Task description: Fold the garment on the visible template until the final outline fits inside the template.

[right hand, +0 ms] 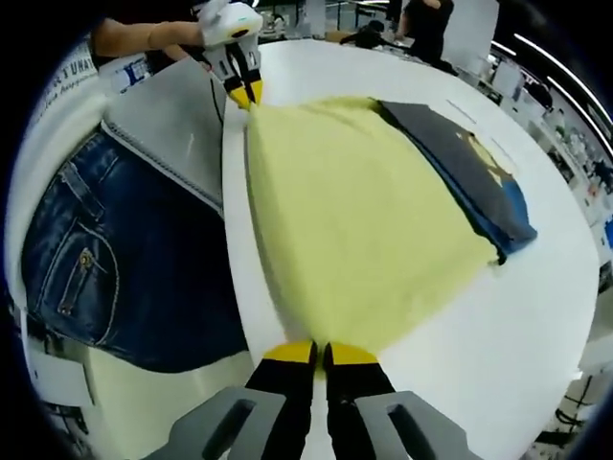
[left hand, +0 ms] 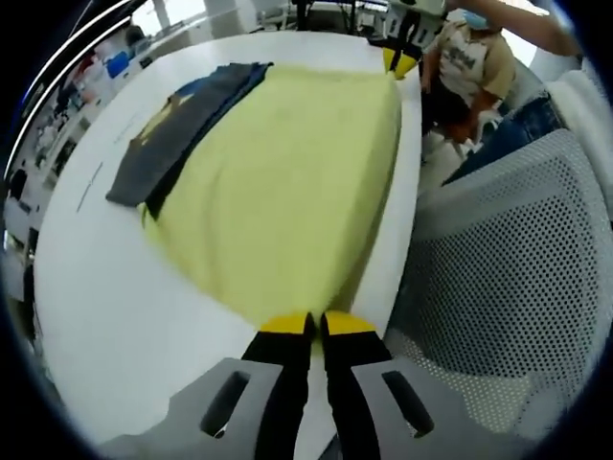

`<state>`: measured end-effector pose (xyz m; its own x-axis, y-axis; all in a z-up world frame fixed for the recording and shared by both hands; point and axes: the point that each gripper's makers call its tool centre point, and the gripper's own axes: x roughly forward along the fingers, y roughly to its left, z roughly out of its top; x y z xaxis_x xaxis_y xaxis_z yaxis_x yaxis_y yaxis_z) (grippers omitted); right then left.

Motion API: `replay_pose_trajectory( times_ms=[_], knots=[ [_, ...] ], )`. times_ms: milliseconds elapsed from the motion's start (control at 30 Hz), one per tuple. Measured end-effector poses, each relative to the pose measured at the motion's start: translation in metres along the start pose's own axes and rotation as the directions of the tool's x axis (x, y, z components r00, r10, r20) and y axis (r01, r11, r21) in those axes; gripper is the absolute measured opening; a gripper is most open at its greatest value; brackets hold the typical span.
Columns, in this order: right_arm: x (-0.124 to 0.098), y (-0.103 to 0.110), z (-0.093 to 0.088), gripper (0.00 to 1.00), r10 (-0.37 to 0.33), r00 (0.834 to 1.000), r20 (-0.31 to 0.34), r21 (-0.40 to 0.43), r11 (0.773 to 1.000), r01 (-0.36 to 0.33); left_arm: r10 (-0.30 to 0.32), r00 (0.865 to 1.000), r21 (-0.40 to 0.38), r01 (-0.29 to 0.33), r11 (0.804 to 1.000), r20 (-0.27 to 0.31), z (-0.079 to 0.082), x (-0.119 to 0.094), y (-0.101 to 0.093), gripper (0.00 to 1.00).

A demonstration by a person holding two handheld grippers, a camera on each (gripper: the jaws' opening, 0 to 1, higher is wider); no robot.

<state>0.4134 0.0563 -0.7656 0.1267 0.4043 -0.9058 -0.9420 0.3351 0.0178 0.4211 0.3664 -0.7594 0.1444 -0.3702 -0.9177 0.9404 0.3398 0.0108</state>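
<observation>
A pale yellow garment [left hand: 287, 182] lies spread on the white table [left hand: 105, 297], stretched between both grippers. My left gripper [left hand: 317, 324] is shut on its near edge, the yellow fingertips pinching the cloth. In the right gripper view, my right gripper [right hand: 321, 352] is likewise shut on the near edge of the yellow garment [right hand: 354, 220]. Each gripper also appears at the far end of the other's view, holding a corner of the cloth: the right gripper [left hand: 400, 59] and the left gripper [right hand: 244, 91]. The garment's side edge hangs close to the table edge.
A dark grey and blue garment [left hand: 177, 125] with a yellow print lies folded beside the yellow one, also seen as the dark garment [right hand: 474, 168]. A grey mesh chair [left hand: 517, 259] stands by the table edge. The person's jeans [right hand: 115, 259] are close to the table.
</observation>
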Motion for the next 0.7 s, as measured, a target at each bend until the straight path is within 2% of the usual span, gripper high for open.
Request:
replay_pose_trajectory(
  times_ms=[300,700],
  knots=[
    [-0.028,0.013,0.013,0.0,0.038,0.999,0.007,0.03,0.999,-0.038,-0.027,0.999,-0.006,0.027,1.0,-0.016,0.001,-0.019,-0.012,0.02],
    [-0.056,0.031,0.027,0.0,0.071,0.997,0.002,0.018,0.997,-0.071,-0.07,0.997,-0.028,0.07,0.997,-0.028,0.002,-0.044,-0.026,0.01]
  ],
)
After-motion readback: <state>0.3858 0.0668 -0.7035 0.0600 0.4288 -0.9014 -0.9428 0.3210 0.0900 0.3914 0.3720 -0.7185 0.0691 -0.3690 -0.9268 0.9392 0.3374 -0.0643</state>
